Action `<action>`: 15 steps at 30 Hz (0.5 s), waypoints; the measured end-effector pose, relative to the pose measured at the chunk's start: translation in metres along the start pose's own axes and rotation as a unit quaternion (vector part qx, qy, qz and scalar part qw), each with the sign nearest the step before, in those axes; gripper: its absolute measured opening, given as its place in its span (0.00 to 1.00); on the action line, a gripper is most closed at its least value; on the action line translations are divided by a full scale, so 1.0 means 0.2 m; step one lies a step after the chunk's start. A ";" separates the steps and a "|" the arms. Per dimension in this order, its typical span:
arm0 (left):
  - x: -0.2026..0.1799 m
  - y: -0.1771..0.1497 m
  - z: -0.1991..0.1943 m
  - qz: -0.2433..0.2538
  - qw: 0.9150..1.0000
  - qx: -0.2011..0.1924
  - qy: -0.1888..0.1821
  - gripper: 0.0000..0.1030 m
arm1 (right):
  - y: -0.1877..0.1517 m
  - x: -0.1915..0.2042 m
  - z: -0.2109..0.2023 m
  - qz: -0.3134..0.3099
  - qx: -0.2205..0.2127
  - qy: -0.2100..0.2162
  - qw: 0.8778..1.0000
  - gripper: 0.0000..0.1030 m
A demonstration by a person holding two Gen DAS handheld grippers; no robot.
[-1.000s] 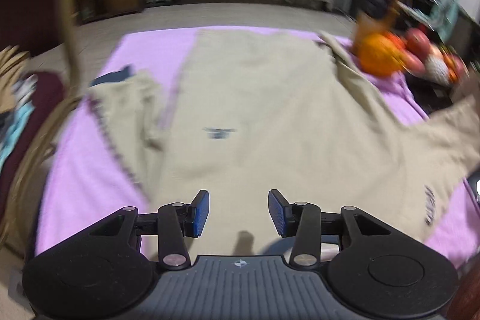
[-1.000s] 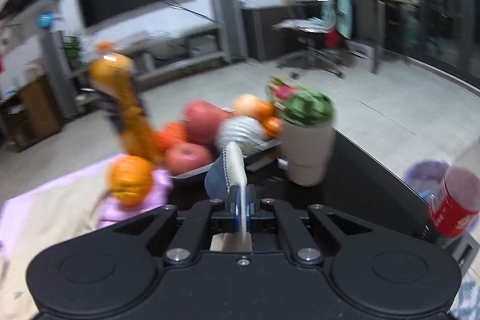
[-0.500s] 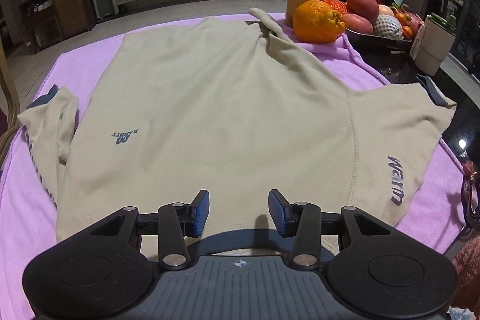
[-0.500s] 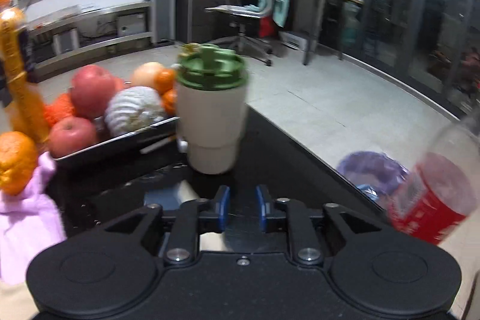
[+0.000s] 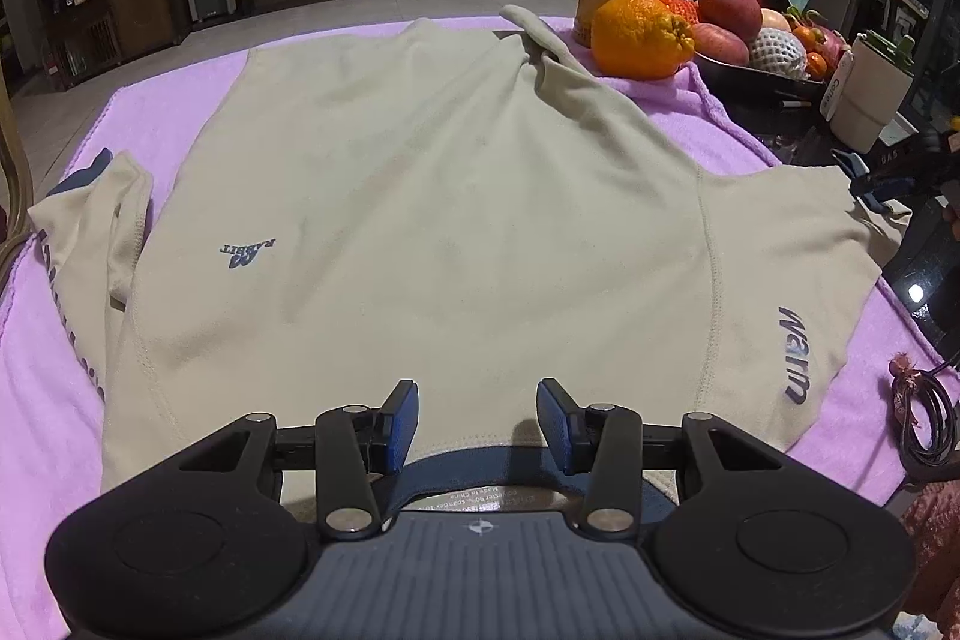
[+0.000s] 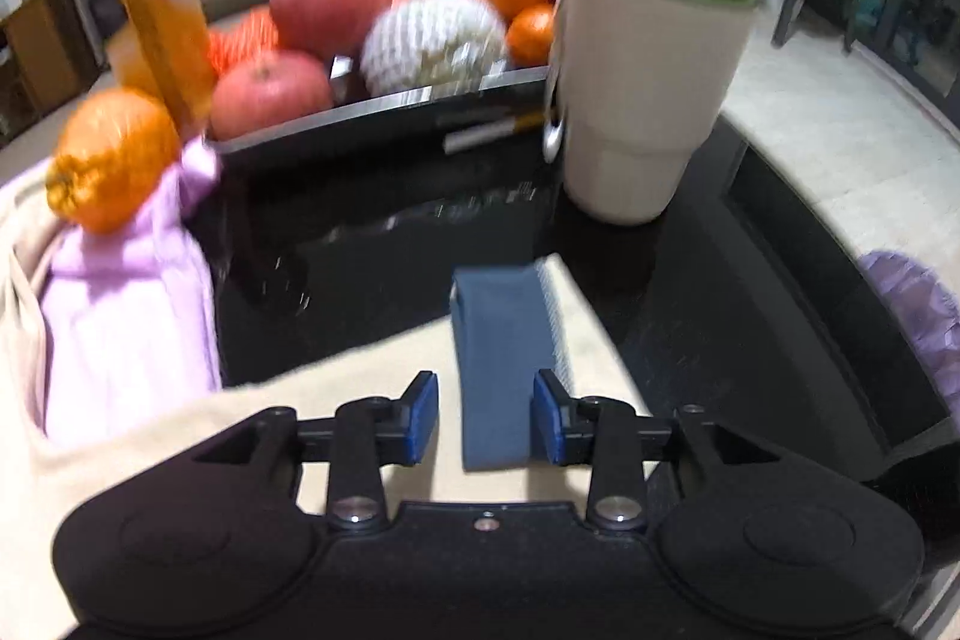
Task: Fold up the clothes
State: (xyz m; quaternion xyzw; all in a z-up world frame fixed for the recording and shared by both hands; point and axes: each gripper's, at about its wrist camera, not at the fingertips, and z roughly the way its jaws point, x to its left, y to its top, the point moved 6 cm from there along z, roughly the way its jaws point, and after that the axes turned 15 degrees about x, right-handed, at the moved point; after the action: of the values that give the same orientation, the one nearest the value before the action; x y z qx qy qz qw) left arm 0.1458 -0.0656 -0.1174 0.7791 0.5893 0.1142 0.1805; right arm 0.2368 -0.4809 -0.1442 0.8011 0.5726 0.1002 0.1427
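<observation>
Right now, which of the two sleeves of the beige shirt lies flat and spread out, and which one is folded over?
The sleeve printed "warm", by the right gripper, lies flat. The other sleeve, on the shirt's far side, is folded over.

the shirt (image 5: 432, 196) is soft matt beige cloth with stitched seams, its cuff (image 6: 501, 358) a smoother blue knit. under it lies a fuzzy lilac towel (image 5: 48, 400). the table (image 6: 372, 274) is black and glossy, throwing reflections. the tray (image 6: 384, 112) looks like shiny metal. the cup (image 6: 645, 100) is matt cream plastic with a green lid. the orange (image 5: 642, 34) has dimpled skin. both grippers (image 5: 477, 421) (image 6: 485, 415) are matt black plastic with ribbed blue pads (image 5: 401, 424).
</observation>
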 end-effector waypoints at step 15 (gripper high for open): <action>-0.07 0.00 -0.01 0.042 0.999 -0.013 0.010 0.42 | 0.03 -0.43 -0.20 0.195 -0.076 -0.142 0.967 0.43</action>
State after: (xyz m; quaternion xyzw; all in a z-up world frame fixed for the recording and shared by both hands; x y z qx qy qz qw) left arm 0.1401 -0.0793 -0.1148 0.7995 0.5566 0.1364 0.1797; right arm 0.2012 -0.5598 -0.1050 0.8900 0.3698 0.0547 0.2612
